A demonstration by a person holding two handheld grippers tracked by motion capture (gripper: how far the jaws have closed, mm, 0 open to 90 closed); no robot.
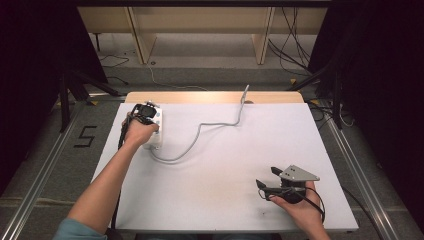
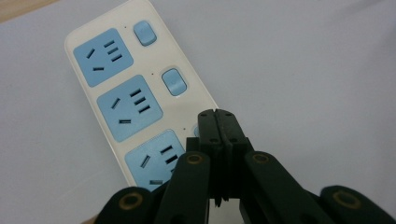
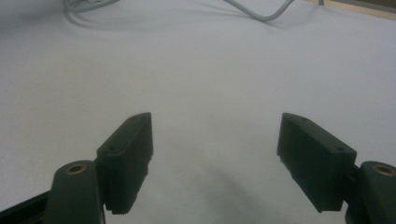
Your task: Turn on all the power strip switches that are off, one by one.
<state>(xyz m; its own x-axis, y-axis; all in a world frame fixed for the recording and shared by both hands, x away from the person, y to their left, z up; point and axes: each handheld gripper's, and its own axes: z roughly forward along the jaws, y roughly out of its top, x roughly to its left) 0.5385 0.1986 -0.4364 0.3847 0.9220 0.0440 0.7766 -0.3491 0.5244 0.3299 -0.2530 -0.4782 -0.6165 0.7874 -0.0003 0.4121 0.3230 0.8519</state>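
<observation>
A white power strip [image 2: 88, 100] with blue sockets and blue rocker switches [image 2: 173, 82] lies at the left of the white table [image 1: 235, 165]. My left gripper [image 2: 217, 115] is shut with nothing between its jaws, and its tips sit right at the third switch, hiding most of it. In the high view that gripper [image 1: 149, 115] is over the power strip [image 1: 156, 137]. The strip's grey cable [image 1: 200, 130] loops across the table to the far edge. My right gripper [image 1: 266, 178] rests open near the front right, and between its fingertips [image 3: 215, 128] there is just bare table.
The cable [image 3: 261, 14] lies far ahead of the right gripper. A wooden strip [image 1: 215, 97] runs along the table's far edge. Metal rails [image 1: 360, 175] and floor flank the table, and a wooden bench [image 1: 200, 25] stands behind.
</observation>
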